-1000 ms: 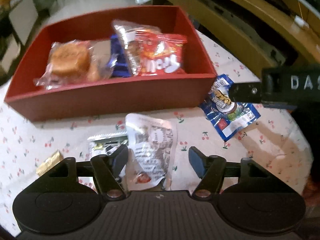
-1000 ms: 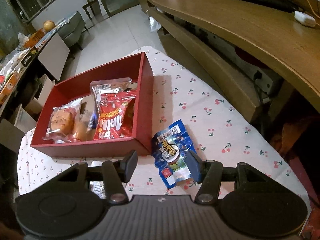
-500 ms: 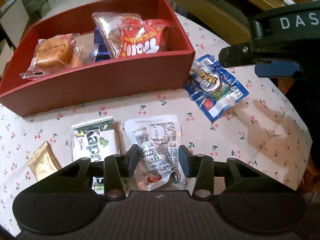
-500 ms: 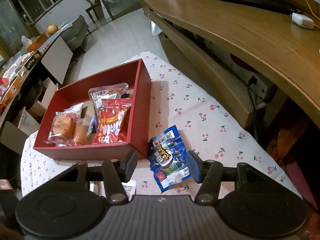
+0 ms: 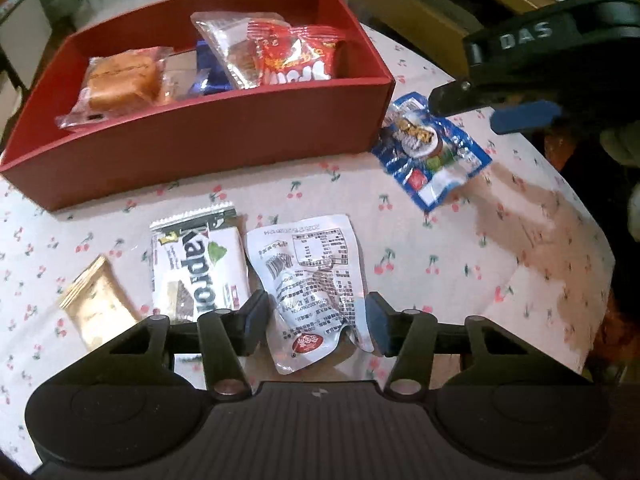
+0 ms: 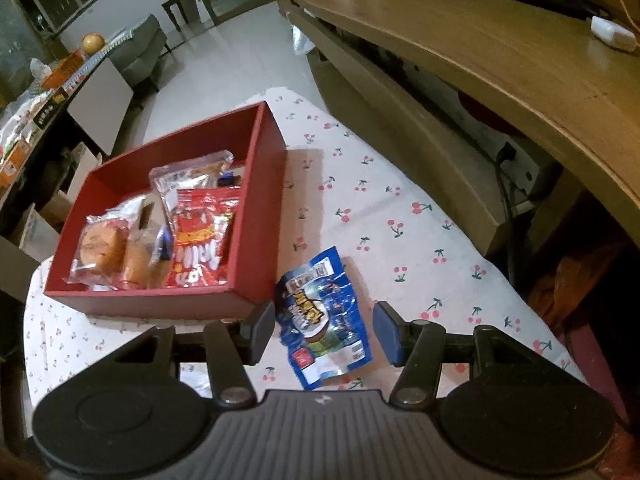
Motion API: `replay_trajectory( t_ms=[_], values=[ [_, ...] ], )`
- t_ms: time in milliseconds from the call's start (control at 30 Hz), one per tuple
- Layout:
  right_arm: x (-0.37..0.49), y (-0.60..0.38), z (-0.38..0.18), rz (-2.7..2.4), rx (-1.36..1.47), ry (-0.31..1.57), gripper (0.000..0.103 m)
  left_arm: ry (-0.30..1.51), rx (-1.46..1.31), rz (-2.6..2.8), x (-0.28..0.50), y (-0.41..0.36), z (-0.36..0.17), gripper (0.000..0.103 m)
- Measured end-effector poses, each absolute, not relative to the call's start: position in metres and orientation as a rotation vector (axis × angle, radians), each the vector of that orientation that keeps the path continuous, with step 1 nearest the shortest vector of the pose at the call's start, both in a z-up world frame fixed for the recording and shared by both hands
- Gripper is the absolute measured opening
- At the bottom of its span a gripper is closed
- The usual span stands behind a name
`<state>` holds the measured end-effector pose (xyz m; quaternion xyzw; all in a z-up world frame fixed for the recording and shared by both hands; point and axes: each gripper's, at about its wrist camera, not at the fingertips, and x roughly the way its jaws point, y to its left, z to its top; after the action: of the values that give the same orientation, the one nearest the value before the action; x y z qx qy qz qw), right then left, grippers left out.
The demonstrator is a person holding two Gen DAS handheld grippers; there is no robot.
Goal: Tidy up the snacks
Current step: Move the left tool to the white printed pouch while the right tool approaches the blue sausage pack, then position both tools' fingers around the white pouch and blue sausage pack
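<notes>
A red box [image 5: 224,128] holds a wrapped cake [image 5: 120,80], a red snack bag [image 5: 296,60] and other packets. On the cherry-print cloth lies a silver packet [image 5: 308,272], between the fingers of my left gripper [image 5: 316,320]. Those jaws are opening and the pads stand just off its edges. A blue snack packet [image 6: 324,320] lies flat beside the box's [image 6: 260,200] right wall. My right gripper [image 6: 324,318] hovers open over the blue packet. The left wrist view shows that gripper [image 5: 488,110] above the blue packet [image 5: 432,152] without touching it.
A white Kapron bar [image 5: 200,272] and a small gold packet [image 5: 96,304] lie left of the silver packet. A long wooden desk [image 6: 480,60] runs along the right, close to the table edge. Bare cloth [image 6: 380,220] stretches right of the box.
My left gripper has drawn back from the box, bringing the white bar and gold packet into view. Its jaws narrowed around the silver packet, then widened again. The right gripper stayed put.
</notes>
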<state>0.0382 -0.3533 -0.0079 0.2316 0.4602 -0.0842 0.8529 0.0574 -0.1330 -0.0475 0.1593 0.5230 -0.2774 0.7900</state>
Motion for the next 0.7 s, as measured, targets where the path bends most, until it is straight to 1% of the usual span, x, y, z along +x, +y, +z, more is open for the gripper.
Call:
replay_trajectory(
  t_ms=[133, 200, 267, 400, 433, 467, 500, 600, 633, 667, 700],
  values=[
    [0.049, -0.349, -0.015, -0.179, 0.448, 1.002, 0.063, 1.134, 0.293, -0.627, 0.056, -0.119, -0.042, 0.06],
    [0.054, -0.343, -0.018, -0.162, 0.425, 1.013, 0.064, 1.138, 0.283, -0.636, 0.056, -0.116, -0.044, 0.06],
    [0.059, -0.334, -0.02, -0.142, 0.382, 1.03, 0.068, 1.149, 0.277, -0.638, 0.059, -0.124, -0.044, 0.06],
    [0.068, -0.311, -0.024, -0.11, 0.247, 1.04, 0.071, 1.172, 0.268, -0.647, 0.063, -0.124, -0.05, 0.061],
    [0.071, -0.306, -0.026, -0.096, 0.227, 1.052, 0.072, 1.172, 0.269, -0.651, 0.062, -0.122, -0.048, 0.061],
    [0.074, -0.301, -0.029, -0.091, 0.191, 1.06, 0.078, 1.173, 0.269, -0.656, 0.062, -0.122, -0.048, 0.061],
    [0.076, -0.296, -0.032, -0.099, 0.148, 1.062, 0.079, 1.174, 0.267, -0.657, 0.062, -0.122, -0.048, 0.061],
    [0.082, -0.293, -0.044, -0.142, 0.061, 1.089, 0.077, 1.176, 0.265, -0.66, 0.062, -0.121, -0.048, 0.061],
    [0.082, -0.296, -0.045, -0.153, 0.063, 1.083, 0.074, 1.178, 0.265, -0.661, 0.062, -0.12, -0.048, 0.061],
    [0.082, -0.302, -0.046, -0.156, 0.081, 1.082, 0.068, 1.178, 0.263, -0.662, 0.062, -0.119, -0.048, 0.061],
    [0.079, -0.308, -0.046, -0.167, 0.105, 1.081, 0.067, 1.179, 0.264, -0.662, 0.062, -0.119, -0.048, 0.061]
  ],
)
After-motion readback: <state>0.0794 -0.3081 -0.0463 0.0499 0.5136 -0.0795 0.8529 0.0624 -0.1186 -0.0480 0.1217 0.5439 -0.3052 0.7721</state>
